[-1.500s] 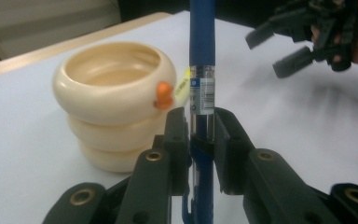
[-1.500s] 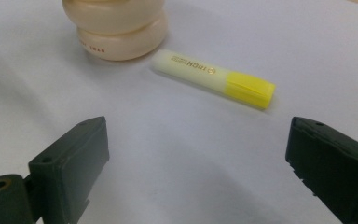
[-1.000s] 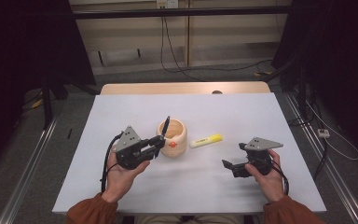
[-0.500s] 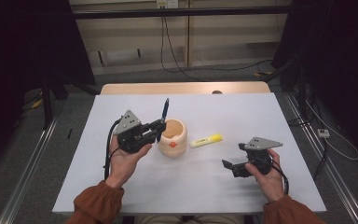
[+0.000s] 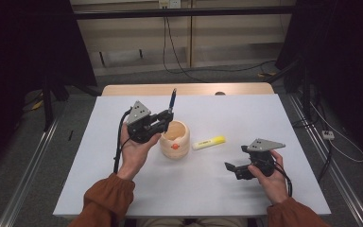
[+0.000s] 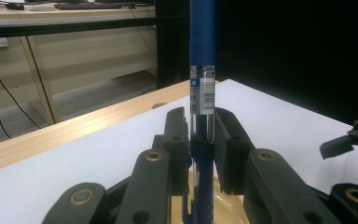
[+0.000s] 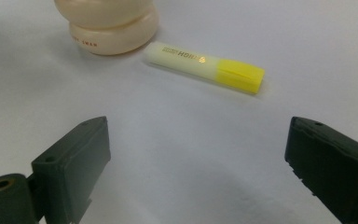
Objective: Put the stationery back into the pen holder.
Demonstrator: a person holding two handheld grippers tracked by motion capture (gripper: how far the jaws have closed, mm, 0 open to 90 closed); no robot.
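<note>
Nearest you: your right gripper (image 5: 238, 166) sits low over the white table (image 5: 208, 194) at its near right, jaws spread wide, nothing between them. In the right gripper view, bare table shows between the two black jaws.

Just beyond it: a yellow highlighter (image 5: 209, 142) lies flat on the table, cap end pointing right in the right gripper view (image 7: 205, 66), well apart from your right jaws. Its pale end lies near the base of a cream-coloured pot (image 5: 175, 138), not touching.

Middle: the pot stands upright; small print shows on its base (image 7: 107, 28).

Left of the pot: your left gripper (image 5: 163, 120) is raised above the table, clenched on a blue pen (image 5: 172, 100). The pen stands roughly upright, its top clear of the jaws. In the left gripper view, the jaws pinch the pen's clear section (image 6: 201, 100); its lower end hangs over the pot's opening.

Far: the table's wooden edge (image 5: 184, 89), then floor with cables.
</note>
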